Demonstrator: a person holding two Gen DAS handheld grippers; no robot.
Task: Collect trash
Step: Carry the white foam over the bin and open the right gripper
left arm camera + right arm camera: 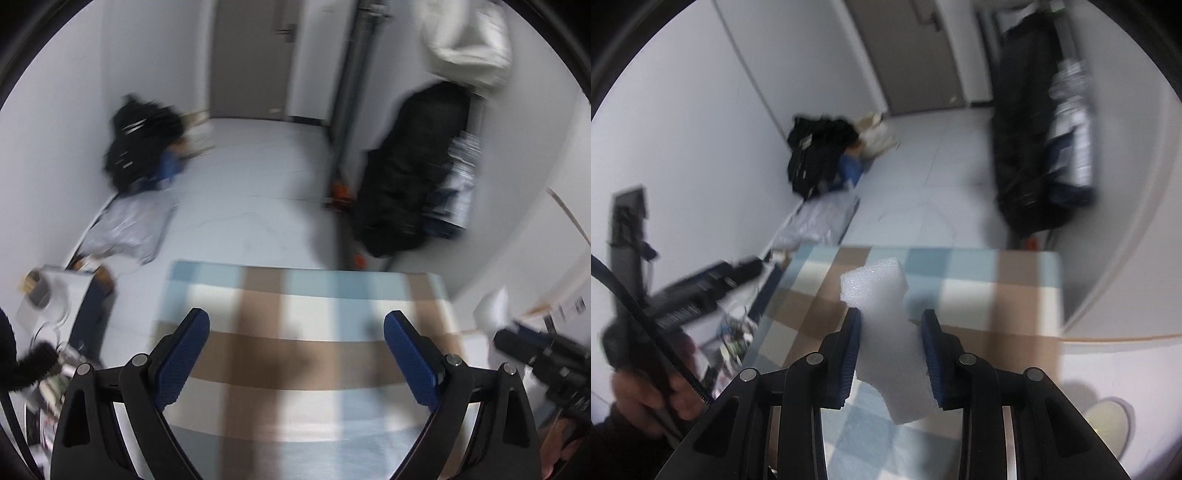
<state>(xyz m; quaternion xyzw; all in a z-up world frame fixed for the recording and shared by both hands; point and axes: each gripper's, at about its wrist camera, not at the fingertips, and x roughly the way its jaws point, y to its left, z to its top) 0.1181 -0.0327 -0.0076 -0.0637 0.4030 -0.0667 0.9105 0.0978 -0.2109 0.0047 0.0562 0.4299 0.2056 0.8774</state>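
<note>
Here the right tool pinches a white foam scrap above the checked bench. The left tool gapes wide, empty. Steady pressure should carry the soft scrap to the trash without crushing it.

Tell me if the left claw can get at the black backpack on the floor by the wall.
Probably not from here. The left claw is open and empty, but it is over the checked cloth, and the black backpack lies well beyond it across bare floor.
</note>
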